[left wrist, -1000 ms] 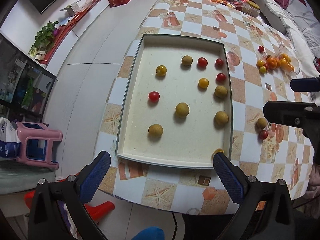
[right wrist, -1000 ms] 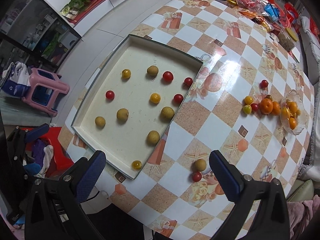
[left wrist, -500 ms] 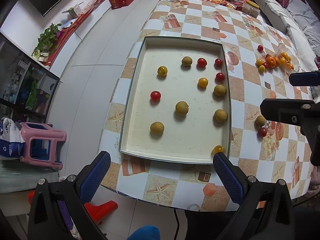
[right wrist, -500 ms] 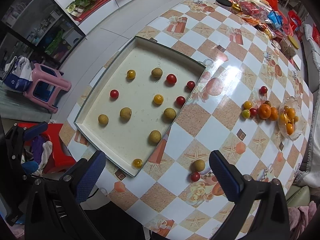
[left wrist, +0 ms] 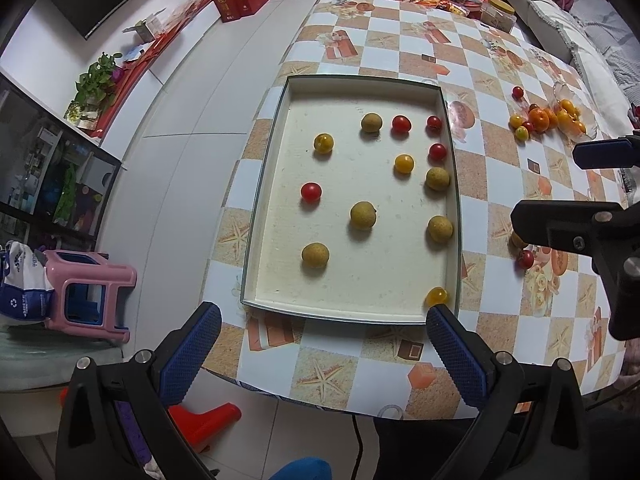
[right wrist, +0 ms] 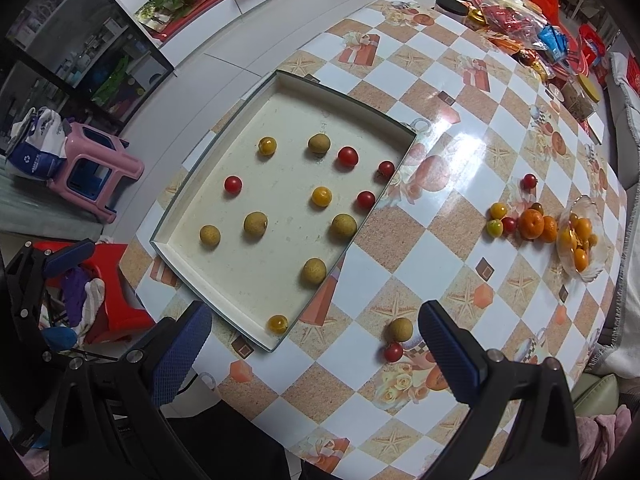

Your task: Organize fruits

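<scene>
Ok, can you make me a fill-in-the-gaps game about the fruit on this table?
1. Counting the red tomatoes inside the tray, you get ____.
2. The brown fruit and red tomato near the right claw lie ____ the tray.
3. The clear bowl holds fruit coloured ____.
4. Both claws, including the left claw, are ____.

Missing words: four; outside; orange; open

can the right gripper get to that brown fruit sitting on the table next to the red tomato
Probably yes. The right gripper is open and empty, and the brown fruit lies on the bare tablecloth just ahead of its fingers. Only the red tomato touching it crowds the grasp.
</scene>
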### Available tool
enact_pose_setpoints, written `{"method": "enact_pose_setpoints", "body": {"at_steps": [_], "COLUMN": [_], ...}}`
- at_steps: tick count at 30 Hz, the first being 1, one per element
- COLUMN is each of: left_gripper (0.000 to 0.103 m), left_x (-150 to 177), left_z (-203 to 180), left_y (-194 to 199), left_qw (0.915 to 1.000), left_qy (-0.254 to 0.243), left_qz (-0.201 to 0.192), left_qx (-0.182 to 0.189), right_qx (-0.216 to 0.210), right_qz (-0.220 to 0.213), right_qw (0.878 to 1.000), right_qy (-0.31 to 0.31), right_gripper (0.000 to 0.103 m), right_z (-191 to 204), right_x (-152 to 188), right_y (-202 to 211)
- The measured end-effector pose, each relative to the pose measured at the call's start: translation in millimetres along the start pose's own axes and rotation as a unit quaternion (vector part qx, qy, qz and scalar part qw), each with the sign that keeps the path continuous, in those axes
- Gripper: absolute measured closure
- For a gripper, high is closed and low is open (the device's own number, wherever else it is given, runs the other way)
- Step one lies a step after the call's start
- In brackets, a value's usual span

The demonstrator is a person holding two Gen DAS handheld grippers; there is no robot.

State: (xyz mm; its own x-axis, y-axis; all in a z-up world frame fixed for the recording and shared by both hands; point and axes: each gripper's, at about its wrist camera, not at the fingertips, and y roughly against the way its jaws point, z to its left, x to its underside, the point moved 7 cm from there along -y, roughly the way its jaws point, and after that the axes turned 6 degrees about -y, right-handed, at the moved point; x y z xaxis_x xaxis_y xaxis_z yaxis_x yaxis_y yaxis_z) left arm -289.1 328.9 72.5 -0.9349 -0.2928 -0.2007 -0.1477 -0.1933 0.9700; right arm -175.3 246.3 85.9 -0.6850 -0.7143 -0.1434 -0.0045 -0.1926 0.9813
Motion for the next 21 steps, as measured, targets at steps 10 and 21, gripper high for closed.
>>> {"method": "enact_pose_setpoints", "body": {"at_steps": [10,21], "left_gripper": [0.000,0.000], "left_x": [2.8,2.3], "left_z": [-2.6,-6.0], "left_y": [-1.2,-7.8], "left_qw": [0.9999,0.9998], "left_qy": [-0.007,-0.008], "left_qz": [0.005,0.017], "left_qx": [0.007,0.012], "right_qx": [0.010,0.020], "right_qz": [0.001,0.003], "right_qw": [1.000,1.000], "right_qy": [0.012,0.023], "right_gripper": [0.000,0.000], "right_z": [3.4,2.5], "right_x": [1.5,-0.4], "right_y": [-1.1,-5.9]}}
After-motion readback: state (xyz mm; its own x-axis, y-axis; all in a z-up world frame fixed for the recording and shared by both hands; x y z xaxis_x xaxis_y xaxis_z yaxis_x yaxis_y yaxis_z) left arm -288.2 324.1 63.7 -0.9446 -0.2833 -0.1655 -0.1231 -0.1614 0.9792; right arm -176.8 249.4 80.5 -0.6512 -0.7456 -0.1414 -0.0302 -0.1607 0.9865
